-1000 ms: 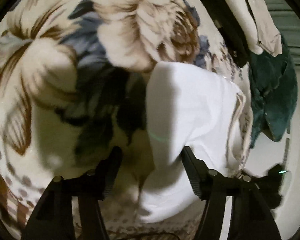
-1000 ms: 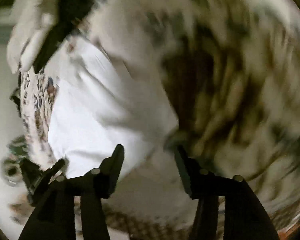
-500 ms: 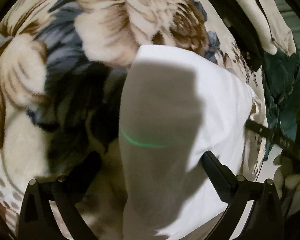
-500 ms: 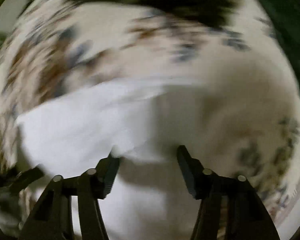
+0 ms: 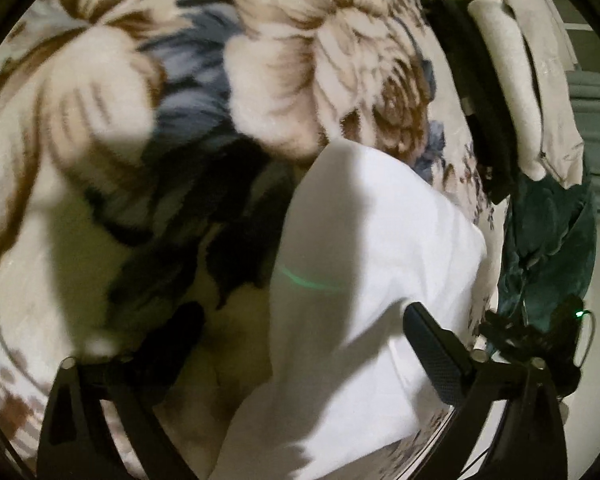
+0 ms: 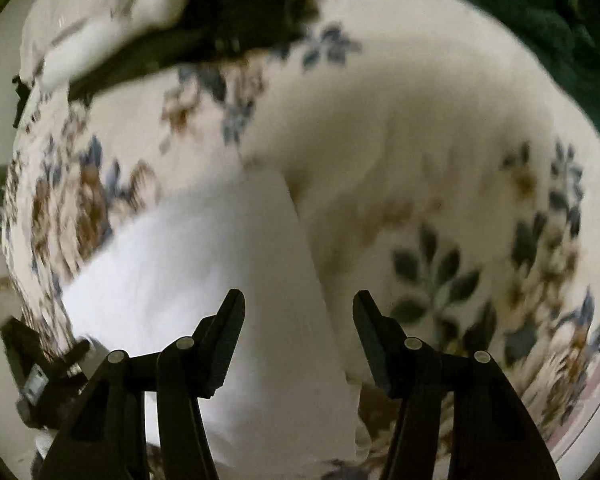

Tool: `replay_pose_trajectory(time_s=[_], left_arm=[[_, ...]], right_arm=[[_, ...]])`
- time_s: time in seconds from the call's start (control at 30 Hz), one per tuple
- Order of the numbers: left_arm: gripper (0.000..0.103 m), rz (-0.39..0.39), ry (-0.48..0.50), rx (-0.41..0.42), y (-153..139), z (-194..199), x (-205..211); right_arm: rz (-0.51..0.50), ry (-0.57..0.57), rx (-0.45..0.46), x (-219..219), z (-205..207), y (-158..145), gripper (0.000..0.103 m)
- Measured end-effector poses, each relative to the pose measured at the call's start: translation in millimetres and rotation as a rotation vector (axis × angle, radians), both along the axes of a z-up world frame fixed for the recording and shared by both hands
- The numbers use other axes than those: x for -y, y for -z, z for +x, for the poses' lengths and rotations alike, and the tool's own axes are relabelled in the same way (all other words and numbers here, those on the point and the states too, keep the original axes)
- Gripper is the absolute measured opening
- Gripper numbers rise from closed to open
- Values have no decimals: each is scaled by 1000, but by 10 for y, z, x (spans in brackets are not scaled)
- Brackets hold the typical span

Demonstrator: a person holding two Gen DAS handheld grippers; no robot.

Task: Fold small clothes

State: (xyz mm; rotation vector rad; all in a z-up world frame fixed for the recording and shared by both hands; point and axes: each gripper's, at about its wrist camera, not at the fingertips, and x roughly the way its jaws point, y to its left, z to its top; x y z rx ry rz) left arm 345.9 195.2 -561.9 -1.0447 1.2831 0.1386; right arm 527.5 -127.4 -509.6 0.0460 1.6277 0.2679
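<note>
In the left wrist view, the left gripper (image 5: 300, 344) is seen at the bottom of the frame with its jaws wide apart, and they are closing a little at this moment. The white garment (image 5: 364, 280) lies partly between them, but it is not pressed by the pads. One second ago the jaws were much narrower and the right finger stood at the edge of the cloth; half a second ago they were spread even wider than now. A thin green line of light is seen across the garment near the centre of the frame.

In the right wrist view, the right gripper (image 6: 298, 340) is shown at the lower centre with its jaws apart about halfway, and nothing is clamped. The right edge of the white garment (image 6: 204, 280) runs down between the fingers. Compared with half a second ago, the picture is less blurred and the garment is found more to the lower left of the frame.

The garment is laid on a floral blanket (image 5: 148, 92), which fills most of both views. At the upper right of the left view, a black item (image 5: 476, 92) and cream clothes (image 5: 512, 80) are seen, and below them a dark green cloth (image 5: 548, 240). The other gripper is seen at the lower right of that view.
</note>
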Motion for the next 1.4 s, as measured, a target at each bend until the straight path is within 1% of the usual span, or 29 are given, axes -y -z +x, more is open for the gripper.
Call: replay_pose_trajectory(time_s=[0.03, 0.1, 0.13, 0.17, 0.2, 0.23, 0.27, 0.33, 0.43, 0.53, 0.57, 0.6, 0.63, 0.67, 0.7, 0.77, 0.8, 0.87, 0.93, 0.97, 1.0, 1.03, 1.1, 1.13, 1.2, 1.27, 1.33, 1.37, 1.4], left_arm=[[89, 17, 15, 6, -41, -33, 11], [72, 36, 37, 5, -64, -77, 21], [69, 41, 43, 8, -60, -86, 38], [57, 40, 44, 18, -49, -102, 34], [26, 32, 46, 28, -40, -101, 30], [7, -3, 52, 56, -30, -79, 27], [3, -12, 64, 62, -33, -30, 38], [3, 62, 143, 86, -176, 121, 70], [3, 101, 200, 141, -335, 338, 30], [7, 24, 244, 112, -249, 522, -64], [9, -19, 241, 101, -193, 517, -104], [17, -56, 229, 101, -159, 480, -130], [24, -97, 208, 101, -104, 424, -155], [48, -141, 182, 101, -27, 353, -163], [64, -178, 160, 104, 30, 298, -151], [65, -279, 107, 133, 171, 182, -79], [65, -285, 104, 136, 183, 177, -50], [62, -223, 119, 162, 139, 187, 59], [18, -181, 164, 173, 83, 261, 166], [10, -169, 181, 173, 70, 302, 187], [9, -146, 193, 179, 29, 327, 181], [9, -125, 205, 190, -22, 369, 174], [8, -105, 221, 209, -110, 487, 81], [8, -80, 223, 220, -156, 556, -1], [8, -77, 237, 227, -198, 695, -163], [10, -56, 282, 190, -209, 751, -256], [18, -64, 299, 151, -210, 707, -309], [31, -88, 292, 143, -234, 647, -349], [53, -98, 277, 152, -261, 599, -384]], right_arm=[[6, 5, -20, 41, -64, 46, 58], [23, 33, -72, 139, -226, 195, 59], [35, 58, -109, 240, -319, 286, 59], [44, 74, -132, 270, -435, 370, 59], [65, 105, -172, 335, -545, 474, 56], [91, 138, -205, 420, -651, 559, 46], [101, 153, -208, 419, -719, 604, 24], [127, 194, -206, 525, -816, 604, 19], [150, 194, -203, 565, -851, 512, 17], [183, 172, -221, 641, -801, 437, 20], [201, 164, -202, 705, -761, 403, 29], [228, 163, -187, 728, -715, 392, 50], [270, 176, -176, 802, -668, 403, 61], [315, 187, -173, 877, -579, 387, 70], [365, 195, -180, 922, -516, 430, 70], [457, 215, -224, 979, -406, 646, 70], [493, 216, -243, 973, -363, 738, 72], [566, 204, -256, 905, -322, 848, 73], [625, 189, -257, 864, -313, 846, 73], [663, 176, -256, 811, -317, 842, 63], [674, 159, -262, 759, -344, 836, 32], [655, 144, -268, 652, -397, 843, 18], [622, 165, -229, 619, -526, 765, 11], [601, 190, -199, 654, -595, 694, 11], [573, 235, -178, 742, -783, 589, 10], [557, 244, -210, 742, -952, 554, 11], [525, 253, -217, 815, -998, 516, 23], [500, 254, -205, 890, -979, 472, 29], [487, 256, -181, 986, -958, 419, 40]])
